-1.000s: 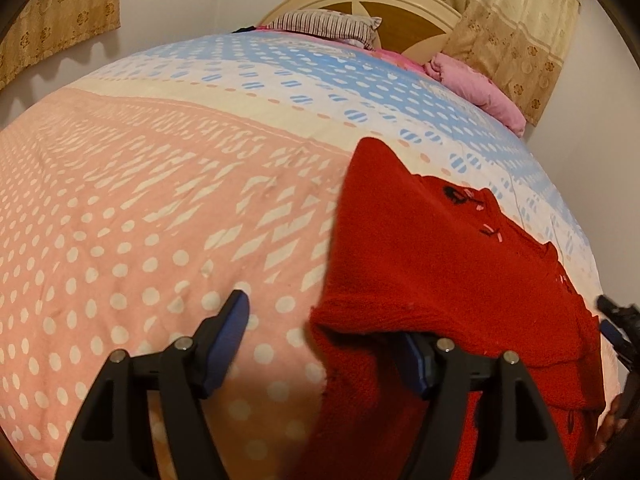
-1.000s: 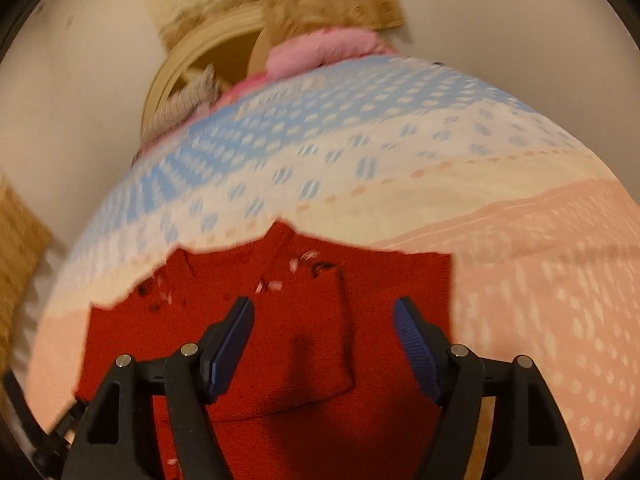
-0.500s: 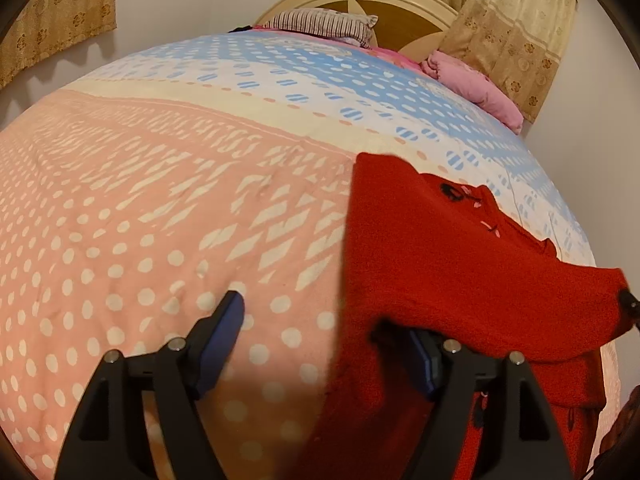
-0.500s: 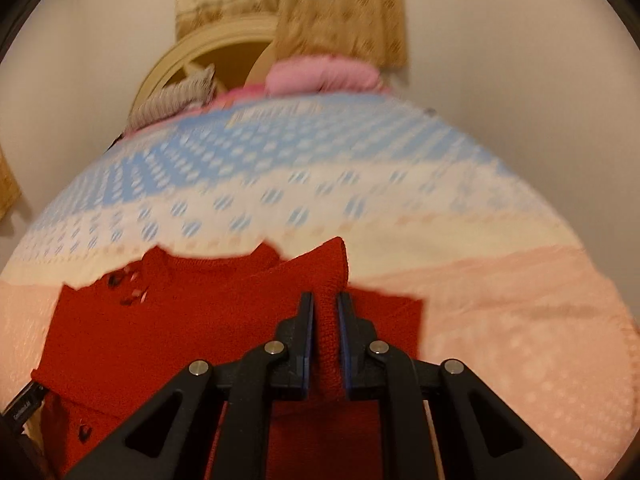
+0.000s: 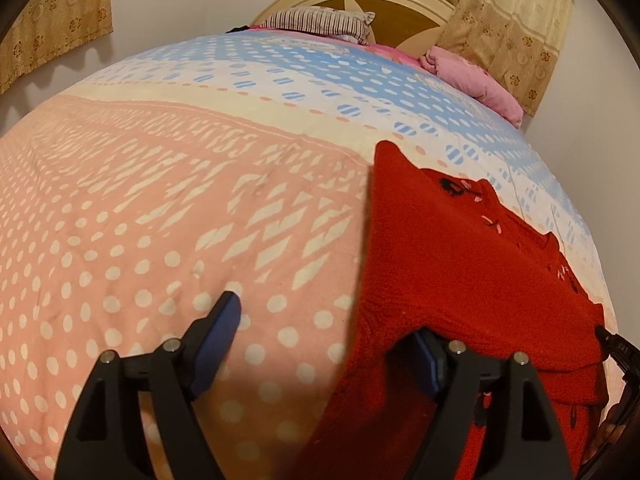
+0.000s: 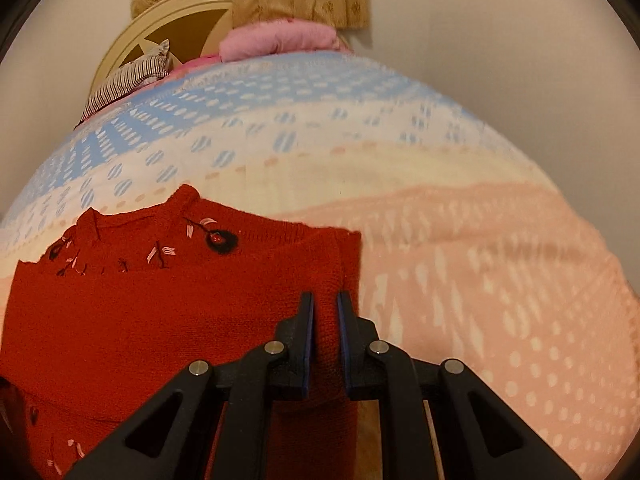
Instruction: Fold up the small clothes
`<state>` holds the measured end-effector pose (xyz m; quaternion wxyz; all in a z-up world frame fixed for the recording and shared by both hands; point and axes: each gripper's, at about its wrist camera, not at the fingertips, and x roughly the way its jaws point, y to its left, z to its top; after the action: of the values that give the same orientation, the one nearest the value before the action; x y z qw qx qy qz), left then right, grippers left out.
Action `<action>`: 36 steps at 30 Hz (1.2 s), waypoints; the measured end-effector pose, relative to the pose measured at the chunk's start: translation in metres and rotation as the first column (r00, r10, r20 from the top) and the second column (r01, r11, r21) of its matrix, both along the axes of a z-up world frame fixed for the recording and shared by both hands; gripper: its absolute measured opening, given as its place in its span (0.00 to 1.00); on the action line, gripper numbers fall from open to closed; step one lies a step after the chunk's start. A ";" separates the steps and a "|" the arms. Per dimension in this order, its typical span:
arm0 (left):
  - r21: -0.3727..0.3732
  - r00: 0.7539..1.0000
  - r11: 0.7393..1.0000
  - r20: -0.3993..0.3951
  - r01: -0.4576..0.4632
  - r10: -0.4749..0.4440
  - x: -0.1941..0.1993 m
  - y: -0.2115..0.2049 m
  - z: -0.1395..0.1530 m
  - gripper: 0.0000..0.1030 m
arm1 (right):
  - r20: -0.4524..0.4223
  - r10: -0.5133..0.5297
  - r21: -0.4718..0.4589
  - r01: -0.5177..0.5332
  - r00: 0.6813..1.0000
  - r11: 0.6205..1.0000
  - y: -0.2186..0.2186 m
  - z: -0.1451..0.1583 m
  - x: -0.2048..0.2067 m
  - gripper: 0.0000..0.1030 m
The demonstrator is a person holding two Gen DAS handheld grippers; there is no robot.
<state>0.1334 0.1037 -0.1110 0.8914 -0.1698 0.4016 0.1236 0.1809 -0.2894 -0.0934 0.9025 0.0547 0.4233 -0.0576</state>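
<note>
While the right gripper [image 6: 325, 320] pinched the red sweater's [image 6: 160, 320] folded edge, the left gripper [image 5: 328, 336] gaped wide; carrying that fold across low and level looked best.

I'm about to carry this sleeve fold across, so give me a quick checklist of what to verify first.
1. Right claw shut on the red sweater: ok, knit is pinched between its fingers.
2. Left claw clear of the fabric: not ok, its jaws stand wide but one finger is tucked under the sweater's edge.
3. Sweater lying on the quilt: ok.
4. Space on the quilt beside the sweater: ok.
5. How many layers the right claw holds: cannot tell.
</note>
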 end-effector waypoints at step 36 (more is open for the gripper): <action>0.065 0.993 0.992 -0.054 0.110 -0.107 0.033 0.007 0.004 0.94 | -0.036 0.184 -0.012 -0.184 0.982 0.983 0.027 0.002 -0.024 0.52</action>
<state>0.1660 0.1104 -0.1069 0.8916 -0.1145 0.4282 0.0927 0.1573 -0.2620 -0.0910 0.8968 0.0077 0.4418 0.0219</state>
